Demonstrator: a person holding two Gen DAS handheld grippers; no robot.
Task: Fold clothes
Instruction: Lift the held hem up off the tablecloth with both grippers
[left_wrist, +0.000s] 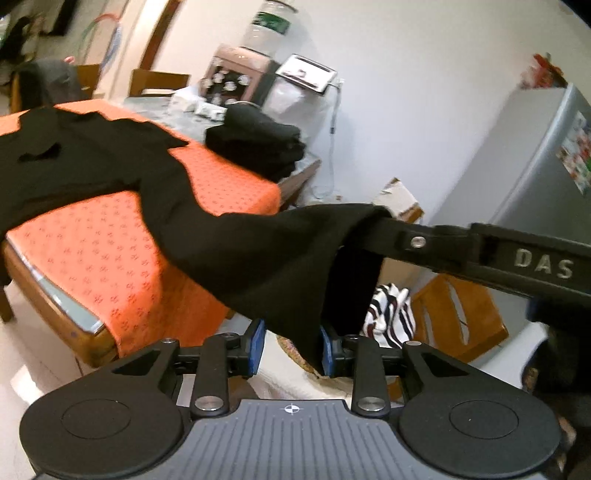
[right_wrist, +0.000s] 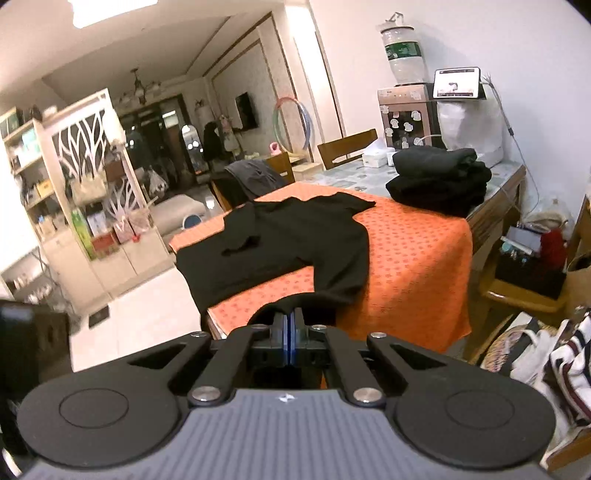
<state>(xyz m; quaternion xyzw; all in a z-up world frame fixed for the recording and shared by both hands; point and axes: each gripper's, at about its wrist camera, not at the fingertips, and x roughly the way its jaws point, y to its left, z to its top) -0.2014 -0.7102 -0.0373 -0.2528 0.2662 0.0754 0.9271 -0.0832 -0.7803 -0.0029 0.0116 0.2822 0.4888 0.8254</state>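
Observation:
A black long-sleeved shirt (right_wrist: 291, 236) lies spread on the orange tablecloth (right_wrist: 417, 258), one sleeve (left_wrist: 258, 243) pulled off the near table edge. My right gripper (right_wrist: 290, 325) is shut on the sleeve's end; in the left wrist view its fingers (left_wrist: 417, 240) reach in from the right, gripping the cuff. My left gripper (left_wrist: 291, 343) is open, its blue pads either side of the hanging sleeve fabric, the right pad touching it.
A stack of folded black clothes (right_wrist: 439, 181) sits on the table's far right corner. Wooden chairs (left_wrist: 461, 317) and a striped garment (left_wrist: 388, 317) stand below right. A fridge (left_wrist: 535, 166) and a water dispenser (right_wrist: 406, 110) stand beyond the table.

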